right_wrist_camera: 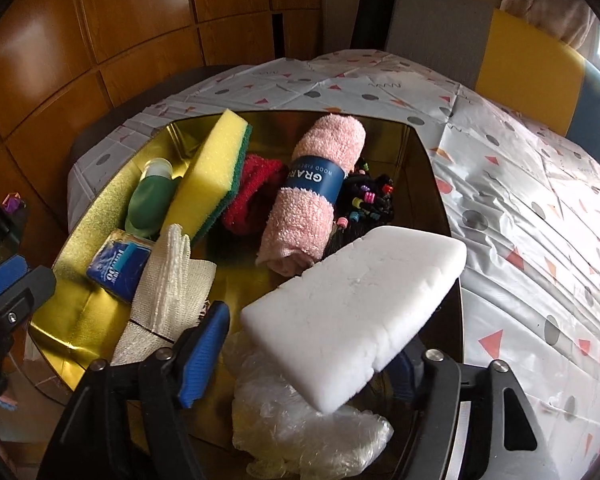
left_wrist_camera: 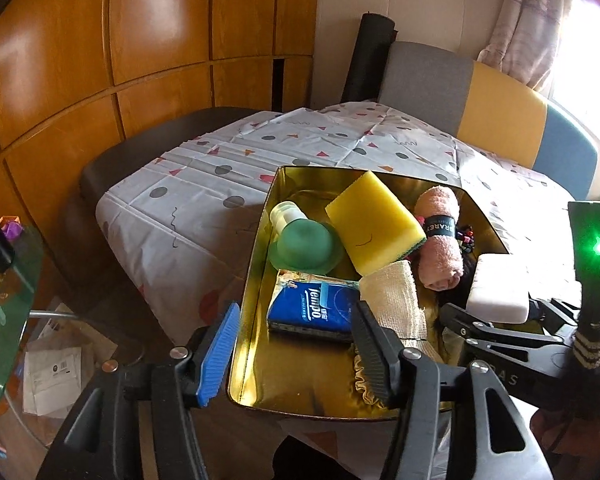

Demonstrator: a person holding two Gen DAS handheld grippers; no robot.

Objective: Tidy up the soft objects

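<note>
A gold tin tray (left_wrist_camera: 256, 280) (right_wrist_camera: 424, 168) holds a yellow sponge (left_wrist_camera: 374, 224) (right_wrist_camera: 212, 176), a rolled pink towel (left_wrist_camera: 440, 236) (right_wrist_camera: 312, 196), a green bottle (left_wrist_camera: 306, 242) (right_wrist_camera: 150, 196), a blue tissue pack (left_wrist_camera: 314, 308) (right_wrist_camera: 116, 266), a white mesh cloth (left_wrist_camera: 394, 300) (right_wrist_camera: 168, 288), a red cloth (right_wrist_camera: 252, 196) and beaded hair ties (right_wrist_camera: 370, 196). My left gripper (left_wrist_camera: 296, 354) is open, its jaws astride the tray's near left wall. My right gripper (right_wrist_camera: 316, 348) holds a white foam sponge (right_wrist_camera: 352, 312) (left_wrist_camera: 500, 290) over the tray's near right part. Clear crumpled plastic (right_wrist_camera: 312, 428) lies under it.
The tray sits on a table with a white patterned cloth (left_wrist_camera: 188, 208) (right_wrist_camera: 540, 240). A grey, yellow and blue chair back (left_wrist_camera: 500, 100) stands behind it. Wooden panels (left_wrist_camera: 80, 60) line the left wall. Papers (left_wrist_camera: 52, 376) lie on the floor at left.
</note>
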